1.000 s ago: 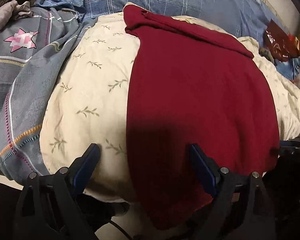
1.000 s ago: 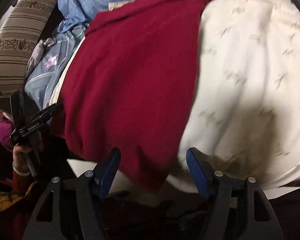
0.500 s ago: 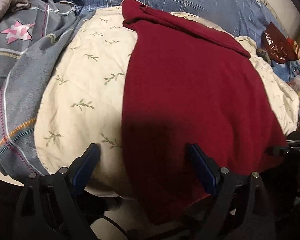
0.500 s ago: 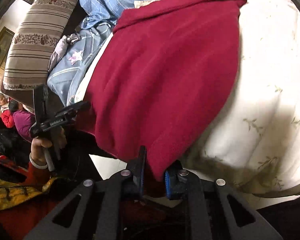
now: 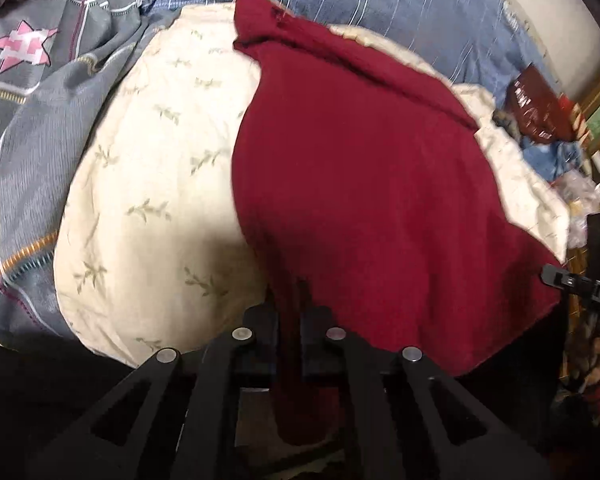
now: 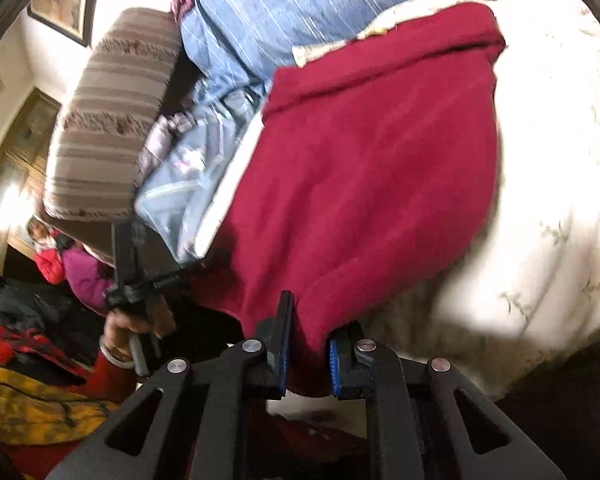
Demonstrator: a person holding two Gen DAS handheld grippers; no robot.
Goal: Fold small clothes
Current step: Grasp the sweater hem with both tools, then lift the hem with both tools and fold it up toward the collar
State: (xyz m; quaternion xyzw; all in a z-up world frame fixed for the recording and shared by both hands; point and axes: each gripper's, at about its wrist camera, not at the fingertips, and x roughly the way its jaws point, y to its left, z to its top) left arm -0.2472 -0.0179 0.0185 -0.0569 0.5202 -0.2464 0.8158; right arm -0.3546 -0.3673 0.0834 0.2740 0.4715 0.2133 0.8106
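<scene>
left gripper (image 5: 288, 320): jaws just snapped closed, pinching the near hem of the red garment (image 5: 364, 184); pads buried in cloth
right gripper (image 6: 307, 344): clamped on the other near corner
garment: spread over the cream quilt (image 5: 148, 184), far collar end at 12 o'clock, blurry
hand (image 6: 134, 326): at 9 o'clock, partly cut off

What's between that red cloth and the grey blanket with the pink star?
In the left wrist view, a cream quilt with leaf sprigs lies between the red cloth and the grey blanket.
</scene>
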